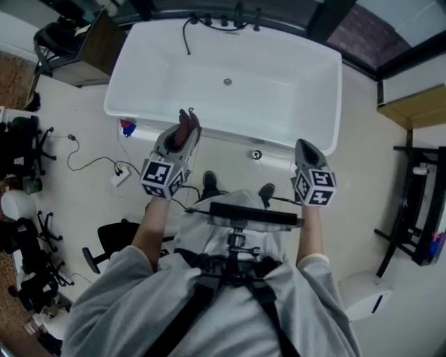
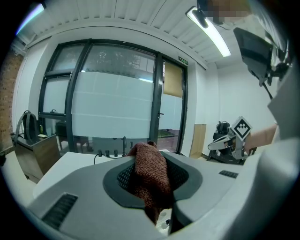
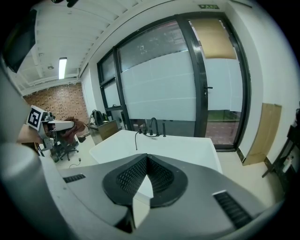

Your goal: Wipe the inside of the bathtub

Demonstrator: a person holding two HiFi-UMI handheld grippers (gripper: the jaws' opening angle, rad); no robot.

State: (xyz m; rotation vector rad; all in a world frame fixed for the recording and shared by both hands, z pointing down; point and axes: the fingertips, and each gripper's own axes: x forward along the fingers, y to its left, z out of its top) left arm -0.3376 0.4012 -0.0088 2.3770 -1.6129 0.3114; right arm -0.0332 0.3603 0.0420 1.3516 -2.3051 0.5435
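Note:
The white bathtub (image 1: 279,97) stands in front of me, with a drain (image 1: 227,81) in its floor and dark taps (image 1: 223,21) on its far rim. Held over the near rim, my left gripper (image 1: 187,120) is shut on a brown cloth (image 1: 184,132). In the left gripper view the cloth (image 2: 151,174) bulges up between the closed jaws of the left gripper (image 2: 149,158). My right gripper (image 1: 304,145) hovers by the tub's near right corner, shut and holding nothing. In the right gripper view the right gripper (image 3: 146,156) points along the tub (image 3: 178,147).
Office chairs (image 1: 28,139) and a cable with a power strip (image 1: 120,178) lie on the floor at left. A wooden cabinet (image 1: 97,42) stands at the tub's far left. A black rack (image 1: 418,209) is at right. My shoes (image 1: 209,183) are close to the tub.

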